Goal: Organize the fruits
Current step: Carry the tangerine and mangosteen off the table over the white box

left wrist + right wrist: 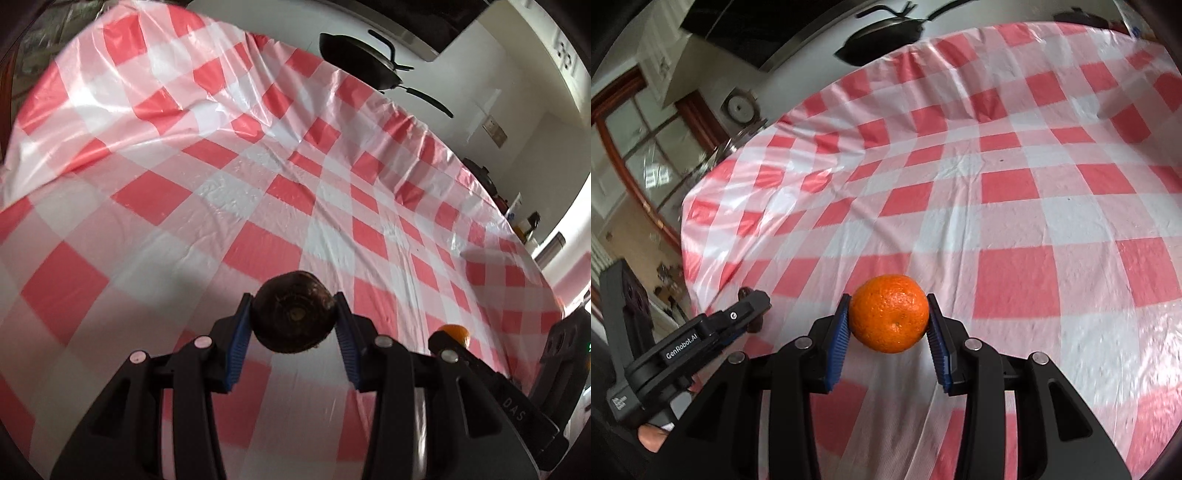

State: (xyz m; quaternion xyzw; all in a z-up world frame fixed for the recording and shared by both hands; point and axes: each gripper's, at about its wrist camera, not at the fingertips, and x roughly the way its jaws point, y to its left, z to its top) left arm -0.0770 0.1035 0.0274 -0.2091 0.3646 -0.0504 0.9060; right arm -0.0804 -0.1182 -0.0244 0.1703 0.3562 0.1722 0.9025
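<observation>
Left wrist view: left gripper (294,320) at bottom centre, blue pads pinching a dark brown round fruit (293,312) held above the tablecloth (207,192), red-white checks filling most of the frame. Black pan (360,61) at upper centre-right beyond the table edge. Lower right: orange (456,331) partly hidden behind the other gripper's black body.

Right wrist view: left gripper (753,306) at lower left, fruit there mostly hidden. Right gripper (888,314) at bottom centre, pads clamped on the orange (888,313), lifted off the cloth. Pan (882,37) at top centre.
</observation>
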